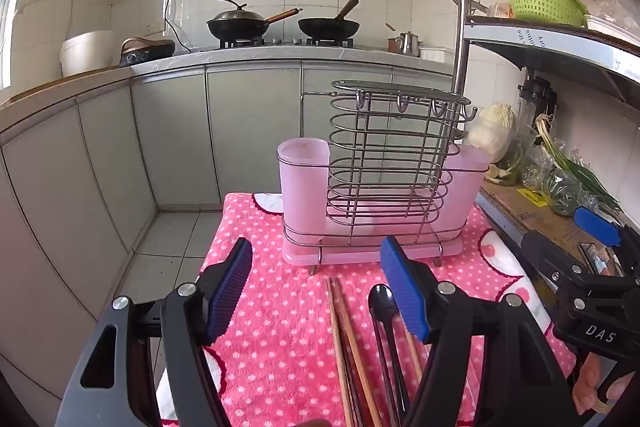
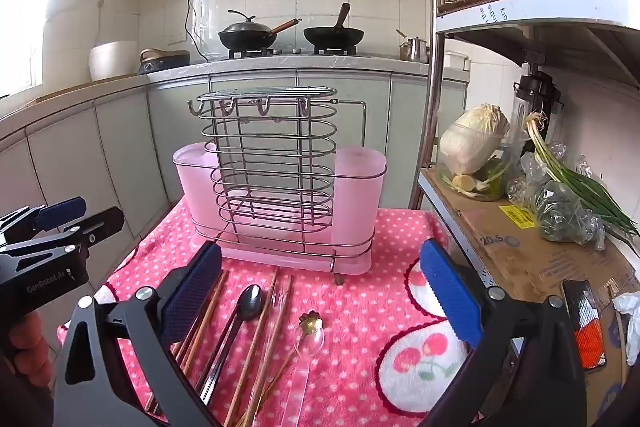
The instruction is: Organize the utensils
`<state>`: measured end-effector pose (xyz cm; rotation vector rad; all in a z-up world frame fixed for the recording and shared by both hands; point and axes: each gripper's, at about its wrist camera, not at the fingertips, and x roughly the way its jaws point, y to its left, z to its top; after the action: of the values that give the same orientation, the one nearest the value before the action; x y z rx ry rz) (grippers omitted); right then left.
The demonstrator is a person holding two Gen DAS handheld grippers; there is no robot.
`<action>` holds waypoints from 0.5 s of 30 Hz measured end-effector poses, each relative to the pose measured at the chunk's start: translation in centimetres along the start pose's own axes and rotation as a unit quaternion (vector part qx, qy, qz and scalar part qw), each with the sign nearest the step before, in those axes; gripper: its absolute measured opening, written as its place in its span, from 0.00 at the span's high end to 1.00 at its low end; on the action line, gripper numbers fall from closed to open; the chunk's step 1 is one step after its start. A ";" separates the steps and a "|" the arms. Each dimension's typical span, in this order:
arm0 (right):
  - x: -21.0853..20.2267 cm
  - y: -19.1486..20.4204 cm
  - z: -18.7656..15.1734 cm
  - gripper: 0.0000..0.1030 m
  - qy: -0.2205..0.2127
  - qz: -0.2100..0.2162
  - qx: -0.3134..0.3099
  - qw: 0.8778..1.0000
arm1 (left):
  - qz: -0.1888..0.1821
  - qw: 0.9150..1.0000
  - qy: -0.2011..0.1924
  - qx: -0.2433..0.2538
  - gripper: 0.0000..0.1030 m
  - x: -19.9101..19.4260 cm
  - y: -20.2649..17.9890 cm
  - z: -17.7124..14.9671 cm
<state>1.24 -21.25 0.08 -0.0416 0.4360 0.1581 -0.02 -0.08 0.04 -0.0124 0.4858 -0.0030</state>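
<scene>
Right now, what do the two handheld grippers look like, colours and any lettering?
Both are black plastic frames with silver rivets. The left gripper and right gripper each carry two ribbed blue pads. White lettering reads "DAS" on the right one's side and "GenRobot.AI" on the left one's. No sleeves or cables show.

We hold one claw in each hand. Our left claw (image 1: 316,291) points forward and tips down a little. Its two blue pads (image 1: 228,293) stand wide apart, with nothing pinched between them. Our right claw (image 2: 320,283) points the same way, tips down a little too, and its blue pads (image 2: 452,291) stand even wider, gripping nothing. From the left claw, the right claw sits at about three o'clock. From the right claw, the left one sits at nine o'clock. Our fingers (image 2: 30,351) curl around the left handle, at the picture's low edge.
</scene>
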 end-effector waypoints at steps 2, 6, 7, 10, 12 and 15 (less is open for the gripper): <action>0.0 0.0 0.0 0.03 0.005 -0.001 -0.001 1.000 | -0.003 1.000 0.006 -0.010 0.36 0.1 0.3 0.1; -0.1 0.0 0.0 0.03 0.001 -0.003 0.001 1.000 | -0.004 1.000 0.004 -0.006 0.36 -0.2 0.1 0.4; -0.1 -0.1 0.0 0.03 0.000 -0.004 0.001 1.000 | -0.005 1.000 0.004 -0.005 0.36 -0.2 0.2 0.5; -0.1 -0.1 0.1 0.03 -0.004 -0.009 0.002 1.000 | -0.005 1.000 0.002 -0.005 0.36 -0.5 0.1 0.0; -0.1 0.1 0.2 0.03 -0.009 -0.012 0.004 1.000 | -0.006 1.000 0.002 -0.006 0.36 -0.5 0.2 0.0; -0.8 -0.4 0.3 0.03 -0.020 -0.012 0.011 1.000 | -0.007 1.000 0.000 -0.010 0.36 -0.2 0.0 -0.1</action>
<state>0.70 -21.77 0.75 -0.0210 0.3980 0.1309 -0.21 -0.04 0.01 -0.0361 0.4855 -0.0122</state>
